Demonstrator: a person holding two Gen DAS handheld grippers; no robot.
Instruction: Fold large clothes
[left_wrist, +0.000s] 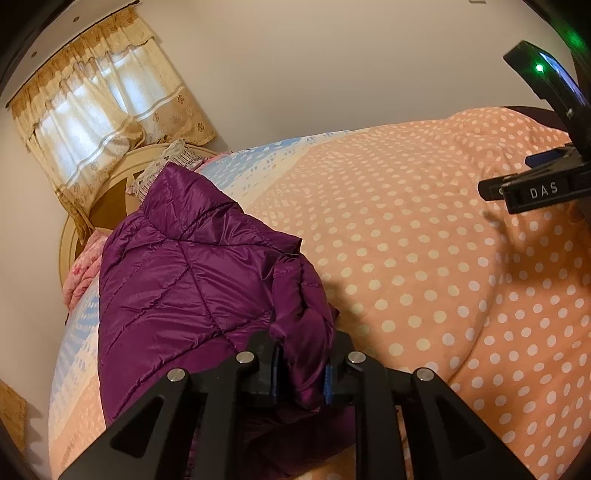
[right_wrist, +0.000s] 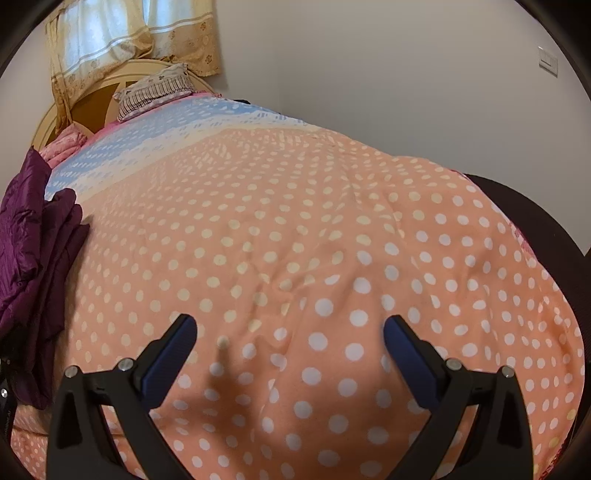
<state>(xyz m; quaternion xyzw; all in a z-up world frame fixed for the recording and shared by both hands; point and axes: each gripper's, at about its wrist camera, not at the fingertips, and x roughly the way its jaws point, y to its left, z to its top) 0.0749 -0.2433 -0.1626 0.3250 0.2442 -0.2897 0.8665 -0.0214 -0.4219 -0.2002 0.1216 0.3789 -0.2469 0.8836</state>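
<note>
A shiny purple quilted puffer jacket (left_wrist: 184, 273) lies bunched on the bed, on the left in the left wrist view. My left gripper (left_wrist: 301, 373) is shut on a fold of its edge. The jacket also shows at the left edge of the right wrist view (right_wrist: 33, 251). My right gripper (right_wrist: 290, 332) is open and empty, hovering over the bare orange polka-dot bedspread (right_wrist: 295, 229). The right gripper's body shows at the right edge of the left wrist view (left_wrist: 535, 188), apart from the jacket.
The bedspread (left_wrist: 406, 240) turns blue and white toward a cream headboard (right_wrist: 55, 110). A striped pillow (right_wrist: 159, 88) and pink bedding (right_wrist: 62, 142) lie there. A curtained window (left_wrist: 92, 110) is behind. Plain wall runs along the bed's far side.
</note>
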